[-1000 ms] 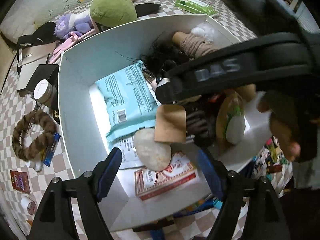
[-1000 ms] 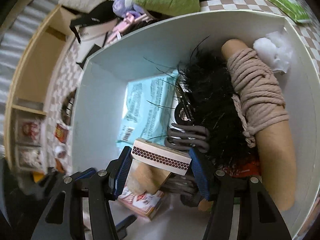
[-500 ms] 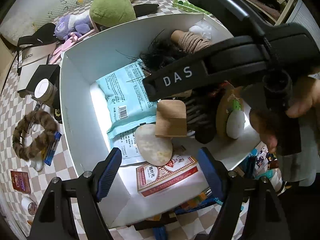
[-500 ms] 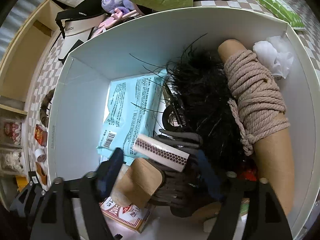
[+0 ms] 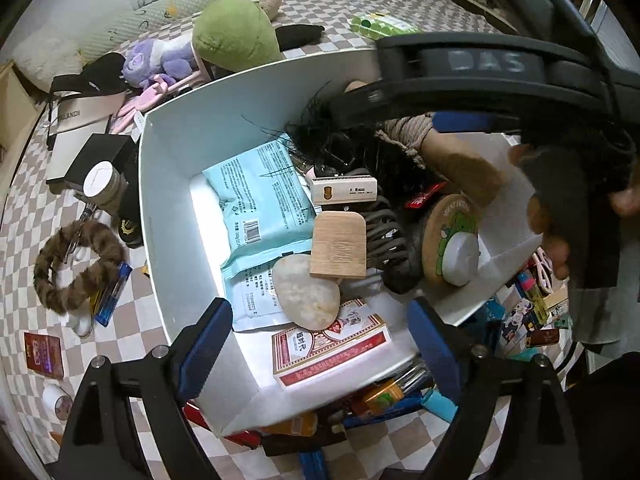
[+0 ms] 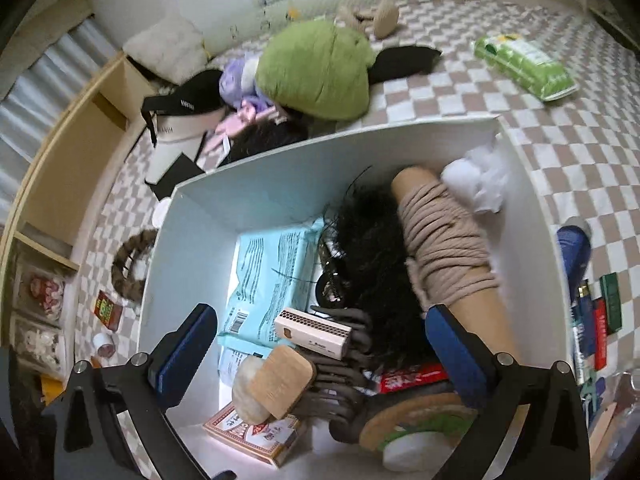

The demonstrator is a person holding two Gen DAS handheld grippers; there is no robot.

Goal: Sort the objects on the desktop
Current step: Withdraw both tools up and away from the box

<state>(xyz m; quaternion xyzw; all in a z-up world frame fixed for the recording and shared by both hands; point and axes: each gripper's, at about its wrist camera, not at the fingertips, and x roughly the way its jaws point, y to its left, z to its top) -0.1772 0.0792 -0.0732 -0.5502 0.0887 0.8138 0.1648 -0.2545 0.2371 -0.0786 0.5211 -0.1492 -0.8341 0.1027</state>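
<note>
Inside white box (image 6: 192,240): rectangular honeycomb-end matchbox (image 6: 314,333) on ribbed grey clip; both claws spread, empty.

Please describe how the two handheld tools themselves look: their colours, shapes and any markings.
Both are alike. The left tool has two blue padded fingers on black angular brackets fastened with silver screws. The right tool shows the same blue fingers and black brackets; from the left view its black body carries white letters "DAS" and a thin black cable.
</note>
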